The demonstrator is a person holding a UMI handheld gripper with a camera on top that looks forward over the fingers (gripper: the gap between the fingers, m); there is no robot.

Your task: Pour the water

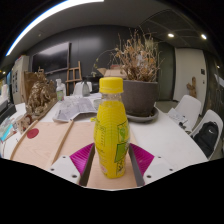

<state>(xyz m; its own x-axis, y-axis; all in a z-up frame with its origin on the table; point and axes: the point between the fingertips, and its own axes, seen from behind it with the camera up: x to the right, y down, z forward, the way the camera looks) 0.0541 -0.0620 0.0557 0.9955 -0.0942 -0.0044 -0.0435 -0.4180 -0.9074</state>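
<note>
- The gripper shows two white fingers with magenta pads on their inner faces; the jaws are apart, and each pad's inner tip looks to touch the bottle's side, though a firm clamp cannot be told.
- Between them stands the bottle, upright, of clear plastic filled with yellow liquid, with a rounded shoulder, a green and yellow printed label about its lower half and a ribbed orange cap.
- It rests on a flat tan board of smooth wood that lies on the round white surface.
- Beyond the bottle, a dark, smooth, round pot holds dry, brittle, brown stems.
- Left of the pot lie crumpled, pale papers.
</note>
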